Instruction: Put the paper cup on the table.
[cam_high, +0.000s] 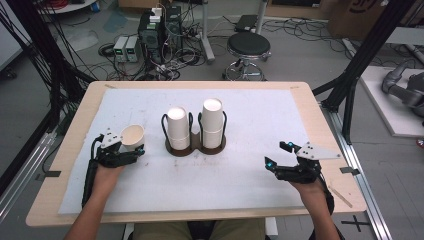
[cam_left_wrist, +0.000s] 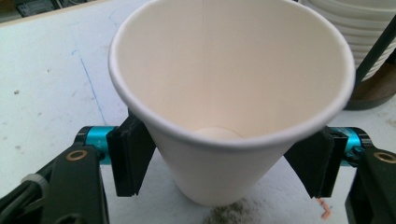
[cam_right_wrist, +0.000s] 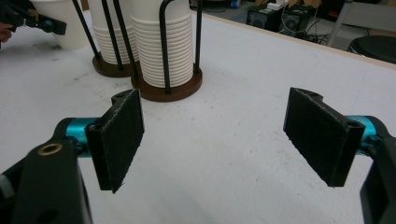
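Left gripper (cam_left_wrist: 219, 163) pinches a smooth, tapered paper cup (cam_left_wrist: 229, 93) by its lower wall; right gripper (cam_right_wrist: 215, 140), flat pads spread, hovers over bare white matting (cam_right_wrist: 233, 154).

A: What do the two tools look like?

B: The left gripper (cam_high: 131, 150) and the right gripper (cam_high: 278, 154) are both black-bodied, and each carries a pale grey three-cornered plate on top.

A: And up close?

B: In the gripper views the jaws are flat black pads with a rough, grainy face, each fixed on a short turquoise metal sleeve. A brass-coloured ring sits in the black arm at about 8 o'clock of each pad.

A: Cables?

B: A black cable runs back along each forearm. A pale cable tie shows at 8 o'clock in the left gripper view.

A: Clothing?

B: Bare forearms, olive trousers at 6 o'clock.
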